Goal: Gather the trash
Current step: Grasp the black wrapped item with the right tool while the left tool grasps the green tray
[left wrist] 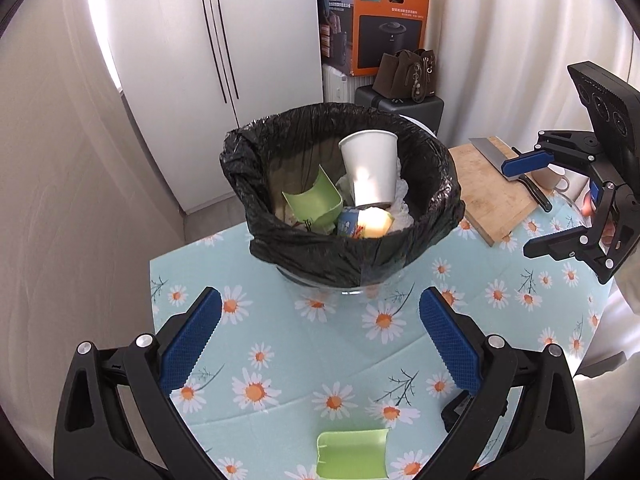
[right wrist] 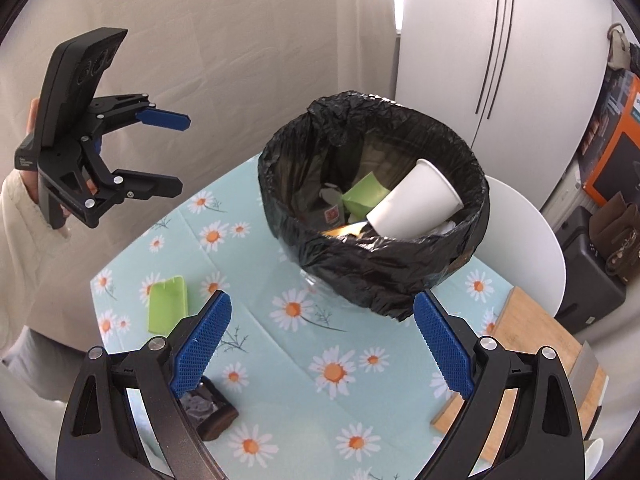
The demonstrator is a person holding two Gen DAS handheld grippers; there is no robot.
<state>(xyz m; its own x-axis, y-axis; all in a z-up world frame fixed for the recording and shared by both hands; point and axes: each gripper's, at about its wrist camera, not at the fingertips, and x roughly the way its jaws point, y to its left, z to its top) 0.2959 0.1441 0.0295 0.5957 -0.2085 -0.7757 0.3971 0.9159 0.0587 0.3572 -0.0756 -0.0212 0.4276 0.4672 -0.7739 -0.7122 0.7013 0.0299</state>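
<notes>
Near the tabletop's point(left wrist: 280, 332) front-left edge lies a pale green curved foam piece point(left wrist: 352, 454) — light, crushable, best pinched gently across its long sides. Left gripper point(left wrist: 320, 336) and right gripper point(right wrist: 322, 344) both spread, empty.

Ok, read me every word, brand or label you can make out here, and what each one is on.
"PHILIPS": on the orange box behind the bin.
Smaller print on that box: too small to read.
Red label on a wrapper in the bin: unreadable.
White text on the left gripper body: blurred.
</notes>
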